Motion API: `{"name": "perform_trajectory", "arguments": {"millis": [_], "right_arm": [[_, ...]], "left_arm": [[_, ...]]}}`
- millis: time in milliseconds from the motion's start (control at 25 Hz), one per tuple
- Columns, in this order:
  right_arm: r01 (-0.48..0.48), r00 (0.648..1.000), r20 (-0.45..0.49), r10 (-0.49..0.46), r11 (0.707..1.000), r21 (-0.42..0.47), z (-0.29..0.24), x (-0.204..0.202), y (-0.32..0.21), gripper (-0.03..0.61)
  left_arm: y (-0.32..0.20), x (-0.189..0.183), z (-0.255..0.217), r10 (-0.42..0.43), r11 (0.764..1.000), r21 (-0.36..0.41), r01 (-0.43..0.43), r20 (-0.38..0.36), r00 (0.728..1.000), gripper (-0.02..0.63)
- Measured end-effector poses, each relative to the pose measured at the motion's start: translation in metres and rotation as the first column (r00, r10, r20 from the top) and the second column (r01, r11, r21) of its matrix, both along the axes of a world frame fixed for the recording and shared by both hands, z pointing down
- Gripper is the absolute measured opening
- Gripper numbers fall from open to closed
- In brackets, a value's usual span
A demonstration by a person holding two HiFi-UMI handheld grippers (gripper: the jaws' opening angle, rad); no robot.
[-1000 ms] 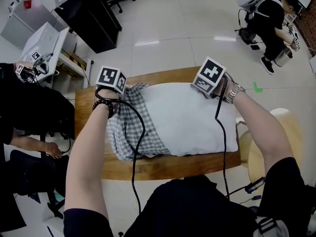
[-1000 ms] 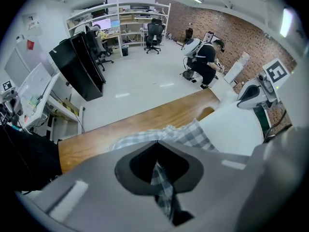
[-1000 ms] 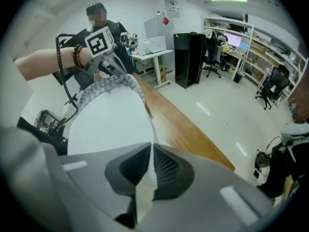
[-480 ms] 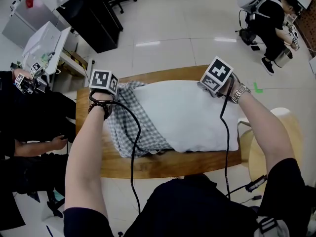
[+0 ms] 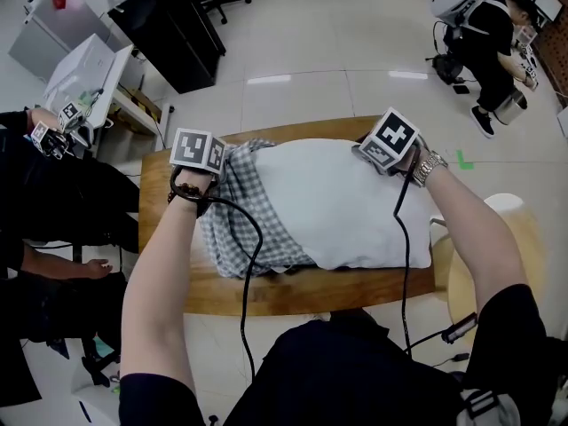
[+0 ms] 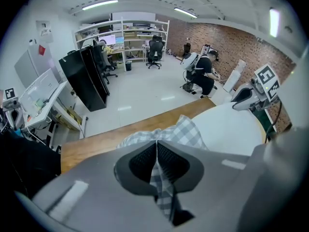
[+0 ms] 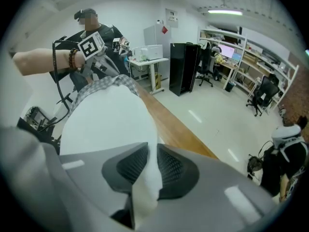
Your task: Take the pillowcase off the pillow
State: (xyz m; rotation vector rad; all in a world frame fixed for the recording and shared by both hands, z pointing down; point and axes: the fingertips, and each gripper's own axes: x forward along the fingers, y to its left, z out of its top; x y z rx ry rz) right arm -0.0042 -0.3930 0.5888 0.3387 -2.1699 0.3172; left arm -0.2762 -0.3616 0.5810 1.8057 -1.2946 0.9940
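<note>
Head view: my left gripper (image 5: 222, 160) and right gripper (image 5: 362, 153) sit at the two far corners of a white pillow (image 5: 342, 207) that lies across a wooden table (image 5: 293, 293). A grey-and-white checked pillowcase (image 5: 238, 224) is bunched over the pillow's left end (most of the pillow lies bare).

Left gripper view: the jaws are closed tight on a fold of the pillowcase. The cloth runs down between the pads and spreads out beyond the tips over the pillow's end.

Right gripper view: the jaws have just been opening a little and stand a narrow gap apart. A pinch of the white pillow fills that gap and touches both pads. The pillow stretches away toward my other gripper, with the pillowcase at its far end
</note>
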Motion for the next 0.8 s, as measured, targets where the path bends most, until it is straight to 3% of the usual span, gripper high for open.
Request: {"name": "perform_trajectory", "arguments": {"millis": [200, 640, 800], "right_arm": [[-0.002, 1.000, 0.014, 0.000, 0.995, 0.098, -0.013, -0.007, 0.006, 0.132], [0.026, 0.999, 0.036, -0.033, 0.981, 0.191, -0.038, -0.018, 0.063, 0.141], [0.037, 0.999, 0.027, -0.043, 0.985, 0.170, -0.040, -0.024, 0.104, 0.153]], "left_arm": [[0.011, 0.002, -0.015, -0.001, 0.999, 0.053, 0.003, -0.027, 1.000, 0.059], [0.070, 0.002, -0.031, 0.005, 0.993, 0.115, 0.001, -0.051, 0.999, 0.091], [0.098, 0.010, -0.040, 0.013, 0.987, 0.161, 0.001, -0.086, 0.996, 0.095]]}}
